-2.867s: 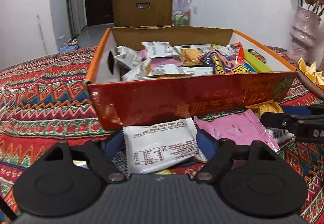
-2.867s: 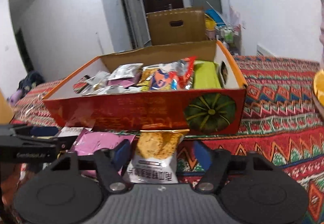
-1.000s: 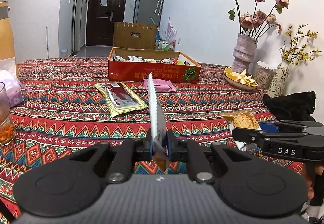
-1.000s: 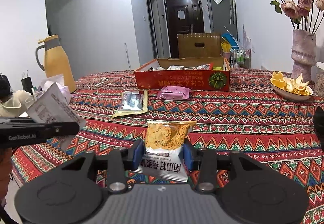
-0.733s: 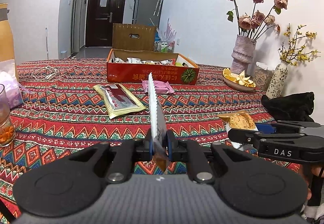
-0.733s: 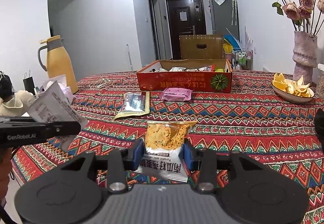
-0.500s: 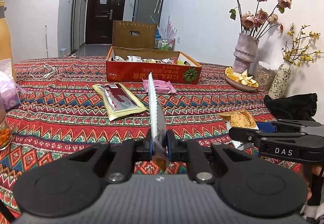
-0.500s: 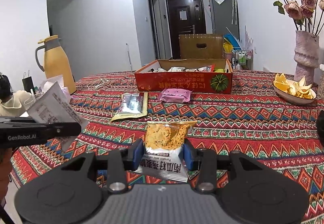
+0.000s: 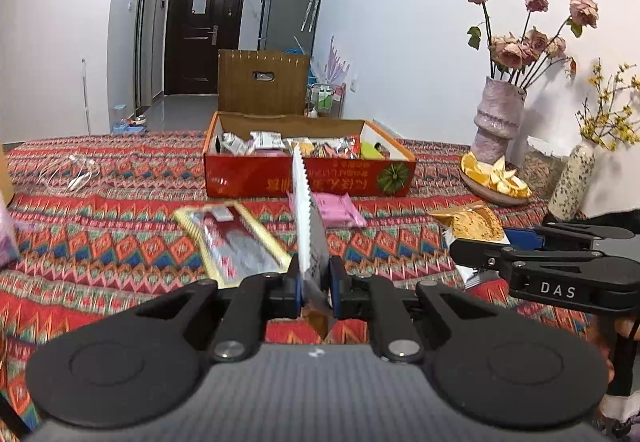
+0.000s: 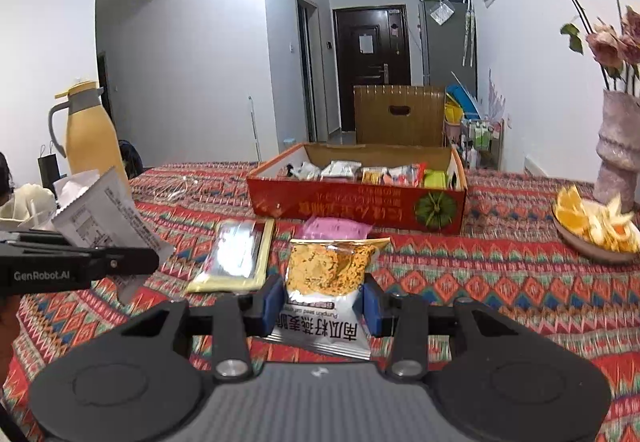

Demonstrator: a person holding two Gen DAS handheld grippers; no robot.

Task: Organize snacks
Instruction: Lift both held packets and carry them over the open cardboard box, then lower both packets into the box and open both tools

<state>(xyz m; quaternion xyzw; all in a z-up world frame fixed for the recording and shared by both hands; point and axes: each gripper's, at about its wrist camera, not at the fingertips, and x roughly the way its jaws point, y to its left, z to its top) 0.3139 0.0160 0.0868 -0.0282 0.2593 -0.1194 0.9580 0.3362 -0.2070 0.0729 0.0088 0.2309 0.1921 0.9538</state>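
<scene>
Closer now: red box [image 9: 256, 178], both tongs clamped on snack packets.

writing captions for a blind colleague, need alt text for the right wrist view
The right claw grips a pumpkin seed snack packet above a patterned tablecloth. Ahead, a pink packet and a gold-edged packet lie before a red snack box; at left, the left claw holds a white packet.
</scene>
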